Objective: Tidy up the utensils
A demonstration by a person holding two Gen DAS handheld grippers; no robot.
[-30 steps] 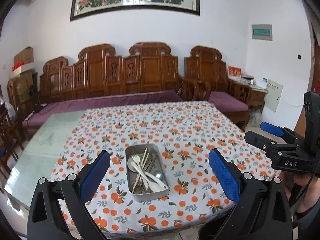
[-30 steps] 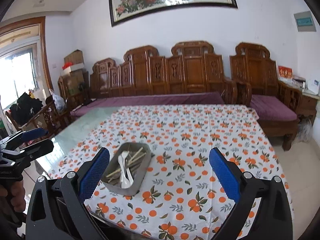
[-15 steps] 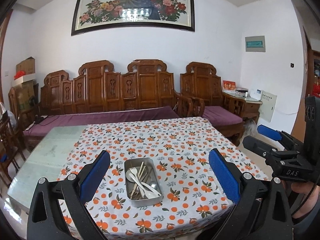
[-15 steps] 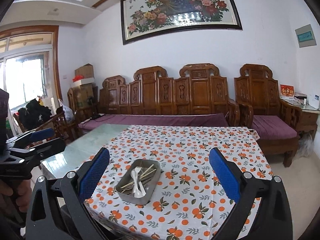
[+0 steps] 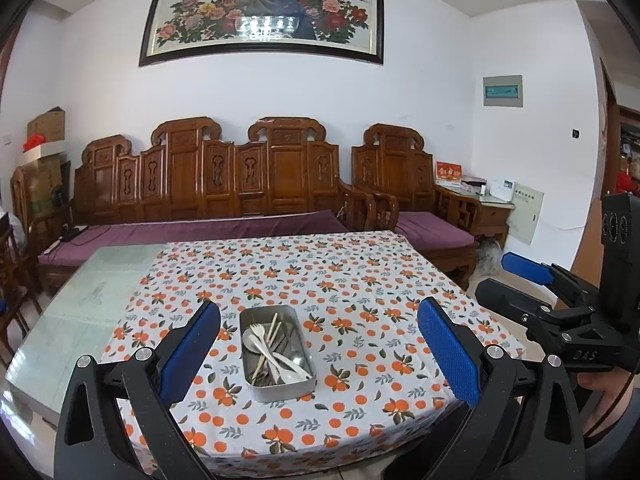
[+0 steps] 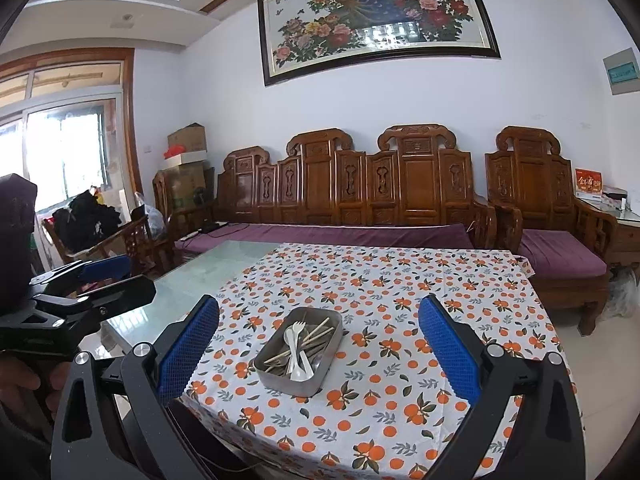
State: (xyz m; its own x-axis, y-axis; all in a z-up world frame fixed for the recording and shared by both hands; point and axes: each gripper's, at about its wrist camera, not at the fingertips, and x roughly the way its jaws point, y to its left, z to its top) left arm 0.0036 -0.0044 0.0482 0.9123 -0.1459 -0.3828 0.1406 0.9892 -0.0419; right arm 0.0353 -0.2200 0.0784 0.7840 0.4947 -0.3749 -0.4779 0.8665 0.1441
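Home living room. Ahead of claw: table with orange-print tablecloth (image 5: pixel 360 280); beyond it carved wooden sofa (image 5: pixel 224 184) with purple cushions, matching armchair (image 5: pixel 404 184) to its right. Framed peacock-and-flower painting (image 5: pixel 264 12) high on white wall. Cardboard boxes (image 6: pixel 186 160) stacked far left corner, window (image 6: pixel 60 156) beside them.

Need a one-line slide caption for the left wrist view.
Open left gripper faces a metal tray of mixed utensils on an orange-print tablecloth.

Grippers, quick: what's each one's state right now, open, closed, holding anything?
Left gripper: open, holding nothing, short of the tray.
Right gripper: open, holding nothing.
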